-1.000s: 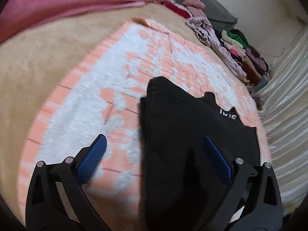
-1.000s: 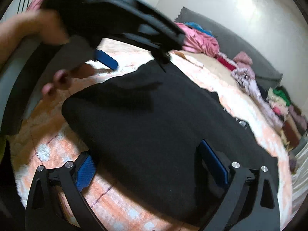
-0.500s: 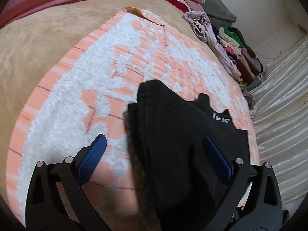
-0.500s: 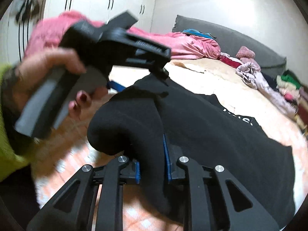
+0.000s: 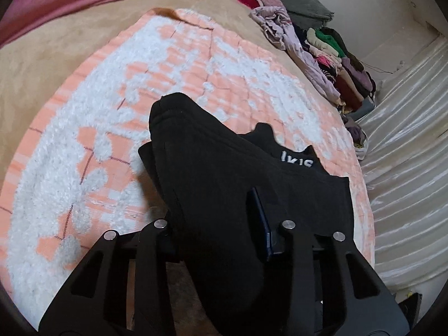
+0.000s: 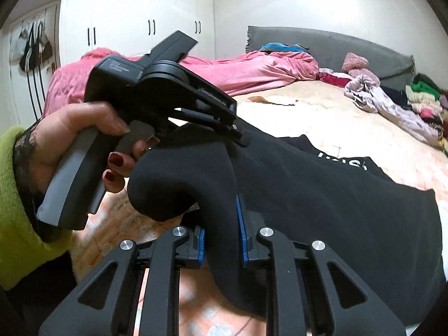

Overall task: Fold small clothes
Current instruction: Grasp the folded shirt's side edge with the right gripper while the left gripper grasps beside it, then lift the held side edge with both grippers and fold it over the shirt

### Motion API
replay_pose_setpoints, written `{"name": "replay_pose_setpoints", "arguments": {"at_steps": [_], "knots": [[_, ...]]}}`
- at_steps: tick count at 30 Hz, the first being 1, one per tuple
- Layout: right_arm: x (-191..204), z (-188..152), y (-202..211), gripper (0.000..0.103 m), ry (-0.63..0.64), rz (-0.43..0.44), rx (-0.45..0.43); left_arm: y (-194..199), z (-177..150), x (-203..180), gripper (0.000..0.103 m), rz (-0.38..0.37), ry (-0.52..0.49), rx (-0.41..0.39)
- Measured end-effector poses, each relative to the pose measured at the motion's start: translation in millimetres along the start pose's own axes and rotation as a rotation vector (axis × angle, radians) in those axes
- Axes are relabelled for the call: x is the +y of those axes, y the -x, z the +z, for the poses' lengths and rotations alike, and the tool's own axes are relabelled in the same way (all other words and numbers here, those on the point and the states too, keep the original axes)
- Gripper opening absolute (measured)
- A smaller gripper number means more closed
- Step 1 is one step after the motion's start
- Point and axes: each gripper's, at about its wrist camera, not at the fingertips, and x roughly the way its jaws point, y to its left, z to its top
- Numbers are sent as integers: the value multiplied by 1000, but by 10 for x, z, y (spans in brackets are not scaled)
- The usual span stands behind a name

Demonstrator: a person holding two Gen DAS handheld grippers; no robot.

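Black fabric fills both views: a black garment [image 5: 224, 184] with white lettering is lifted at its near edge above an orange and white blanket [image 5: 92, 128] spread over a tan bed cover [image 5: 56, 50]. The left gripper [image 5: 215, 224] is closed on a fold of the garment, and the right gripper [image 6: 221, 224] pinches another fold between its blue pads [image 6: 241, 224]. Piled clothes [image 5: 330, 53] lie along the far edge of the bed, and a pink blanket [image 6: 246, 70] lies bunched behind.
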Motion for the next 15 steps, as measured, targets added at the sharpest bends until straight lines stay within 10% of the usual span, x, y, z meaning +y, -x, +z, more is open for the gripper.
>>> {"name": "replay_pose_setpoints", "arguments": {"at_steps": [15], "knots": [[-293,-16,537,13,-80,-37,-102,239,26,-755,16,12,-112,-58]]}}
